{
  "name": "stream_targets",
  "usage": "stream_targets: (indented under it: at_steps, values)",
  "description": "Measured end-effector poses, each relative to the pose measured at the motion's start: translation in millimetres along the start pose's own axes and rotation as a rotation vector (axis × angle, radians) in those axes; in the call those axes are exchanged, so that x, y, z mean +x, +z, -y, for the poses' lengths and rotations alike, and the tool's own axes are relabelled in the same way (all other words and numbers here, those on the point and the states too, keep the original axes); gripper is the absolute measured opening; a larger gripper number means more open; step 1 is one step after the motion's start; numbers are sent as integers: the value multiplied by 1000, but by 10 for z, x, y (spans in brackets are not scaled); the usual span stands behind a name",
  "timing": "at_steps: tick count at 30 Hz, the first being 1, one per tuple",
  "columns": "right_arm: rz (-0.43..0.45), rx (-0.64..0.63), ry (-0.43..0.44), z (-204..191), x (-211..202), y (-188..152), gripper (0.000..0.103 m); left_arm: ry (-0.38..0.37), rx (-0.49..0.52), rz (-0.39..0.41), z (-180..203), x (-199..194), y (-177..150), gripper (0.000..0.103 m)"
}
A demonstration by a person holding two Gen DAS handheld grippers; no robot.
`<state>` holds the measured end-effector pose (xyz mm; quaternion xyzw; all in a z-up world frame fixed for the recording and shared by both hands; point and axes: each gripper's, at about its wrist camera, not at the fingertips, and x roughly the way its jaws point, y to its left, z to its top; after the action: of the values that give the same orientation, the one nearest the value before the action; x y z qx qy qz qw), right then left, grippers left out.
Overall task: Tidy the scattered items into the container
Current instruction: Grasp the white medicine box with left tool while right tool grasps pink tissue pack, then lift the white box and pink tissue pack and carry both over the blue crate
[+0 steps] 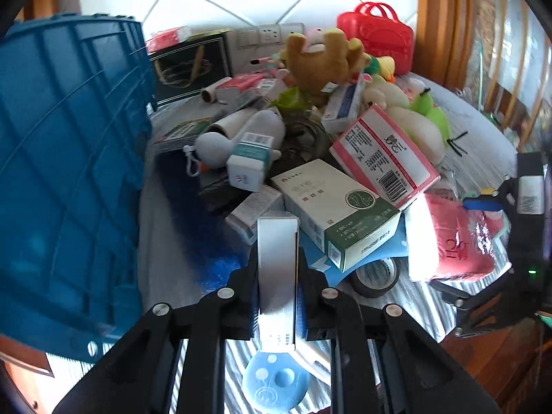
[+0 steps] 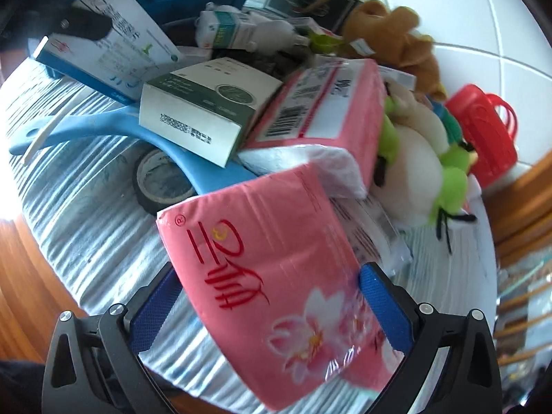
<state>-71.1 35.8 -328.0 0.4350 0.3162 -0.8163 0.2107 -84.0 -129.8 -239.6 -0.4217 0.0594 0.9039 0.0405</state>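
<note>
My left hand-held gripper (image 1: pixel 278 296) is pinching a slim white rectangular carton (image 1: pixel 278 269), which stands upright between the blue pads. The big blue ribbed plastic container (image 1: pixel 69 158) fills the 9 o'clock side of the left wrist view. At 12 o'clock from the carton the clutter piles up: a white-and-dark-green cardboard box (image 1: pixel 339 212), a pink-edged tissue pack with a barcode (image 1: pixel 386 155) leaning on it, a brown plush bear (image 1: pixel 321 58) further back and a red plastic toy basket (image 1: pixel 377 36) at 1 o'clock. A roll of dark tape (image 1: pixel 376 276) lies at 3 o'clock from the carton, half under a light-blue flat plastic piece (image 1: pixel 365 252).

In the right wrist view, my right hand-held gripper (image 2: pixel 272 310) has its fingers spread around a pink plastic-wrapped tissue pack with a flower print (image 2: pixel 276 276); the pad at 3 o'clock touches its edge, but I cannot tell whether both press it. Everything lies on the striped grey cloth (image 2: pixel 86 214) covering the desk.
</note>
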Motion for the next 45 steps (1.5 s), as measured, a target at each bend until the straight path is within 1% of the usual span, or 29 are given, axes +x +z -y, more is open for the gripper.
stream_targets:
  at_steps: [4, 7, 9, 10, 11, 13, 14, 20, 24, 28, 31, 35, 42, 45]
  values:
    - [-28, -63, 4, -6, 129, 84, 103, -6, -39, 6, -77, -73, -40, 16]
    - [-42, -89, 37, 29, 205, 125, 103, -8, -35, 10, -71, -105, -47, 16]
    - [-73, -112, 53, 41, 279, 142, 103, -7, -32, 16, -56, -137, -33, 16]
    - [-74, -111, 66, 62, 286, 158, 103, -6, -33, 21, -53, -159, -14, 16]
    - [-83, -108, 83, 83, 291, 171, 100, -4, -38, 25, -55, -178, 7, 16]
    - [-71, -91, 109, 123, 243, 177, 92, 1, -51, 33, -57, -224, 55, 16]
    - [-62, -85, 116, 139, 201, 173, 90, 3, -57, 34, -57, -244, 78, 16]
    - [-9, -48, 152, 227, -149, 145, 88, 17, -91, 41, -63, -393, 231, 16]
    - [35, 27, 160, 400, -454, 208, 88, 28, -83, 47, -30, -475, 356, 16]
    - [74, 126, 138, 634, -756, 259, 89, 55, -73, 47, 18, -588, 539, 16]
    - [101, 216, 117, 844, -972, 304, 89, 60, -77, 43, 64, -694, 679, 16]
    - [134, 342, 105, 1161, -1235, 453, 89, 70, -65, 45, 146, -875, 848, 16]
    - [182, 498, 89, 1643, -1784, 421, 89, 76, -42, 74, 269, -1256, 1138, 16]
    - [216, 530, 83, 1765, -2024, 408, 89, 66, -42, 92, 320, -1418, 1245, 16]
